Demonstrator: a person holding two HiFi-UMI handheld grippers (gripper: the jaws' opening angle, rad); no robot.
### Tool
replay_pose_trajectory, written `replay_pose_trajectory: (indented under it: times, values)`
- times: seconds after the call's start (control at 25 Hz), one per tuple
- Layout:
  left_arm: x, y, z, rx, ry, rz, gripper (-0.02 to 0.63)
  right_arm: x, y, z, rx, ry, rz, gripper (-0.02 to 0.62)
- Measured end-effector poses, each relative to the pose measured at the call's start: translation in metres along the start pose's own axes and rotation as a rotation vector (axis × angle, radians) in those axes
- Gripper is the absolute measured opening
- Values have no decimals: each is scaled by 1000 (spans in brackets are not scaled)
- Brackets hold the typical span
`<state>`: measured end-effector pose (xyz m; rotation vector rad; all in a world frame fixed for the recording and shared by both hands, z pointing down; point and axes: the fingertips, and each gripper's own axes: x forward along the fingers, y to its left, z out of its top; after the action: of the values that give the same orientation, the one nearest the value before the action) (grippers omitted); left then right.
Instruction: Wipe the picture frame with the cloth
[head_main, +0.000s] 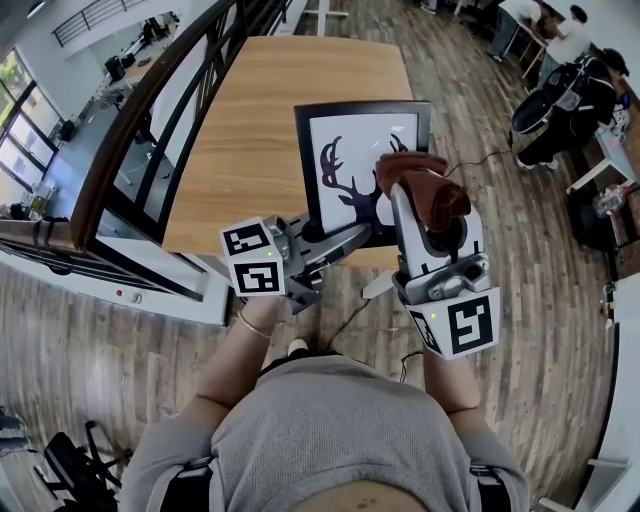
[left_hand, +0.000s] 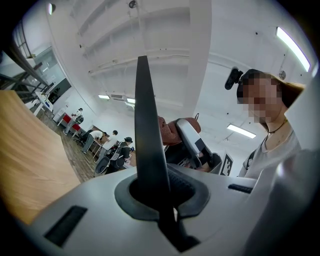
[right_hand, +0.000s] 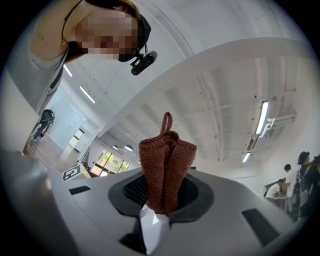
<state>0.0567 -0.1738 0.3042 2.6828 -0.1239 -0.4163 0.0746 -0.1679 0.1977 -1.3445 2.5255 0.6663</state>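
Observation:
A black picture frame (head_main: 362, 168) with a dark antler print stands tilted at the near edge of the wooden table (head_main: 260, 120). My left gripper (head_main: 345, 238) is shut on the frame's lower left edge. In the left gripper view that edge is a thin black bar (left_hand: 148, 135) rising from the shut left gripper (left_hand: 161, 202). My right gripper (head_main: 412, 195) is shut on a rust-brown knitted cloth (head_main: 437, 190), which lies against the frame's right side over the print. In the right gripper view the folded cloth (right_hand: 166, 167) sticks up out of the right gripper (right_hand: 159, 207).
A dark railing (head_main: 150, 95) runs along the table's left side. People and desks (head_main: 565, 90) are at the far right on the wood-plank floor. A thin cable (head_main: 365, 300) hangs below the table's near edge. The person's torso fills the bottom of the head view.

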Motion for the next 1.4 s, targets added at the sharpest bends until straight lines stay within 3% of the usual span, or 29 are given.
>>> replay_pose_trajectory:
  times: [1.04, 1.4]
  values:
    - [0, 1, 4, -9, -23, 22, 22, -28, 12, -17, 69, 35, -3, 97]
    - [1, 1, 5, -18, -33, 8, 21, -34, 18, -20, 28, 36, -17, 95]
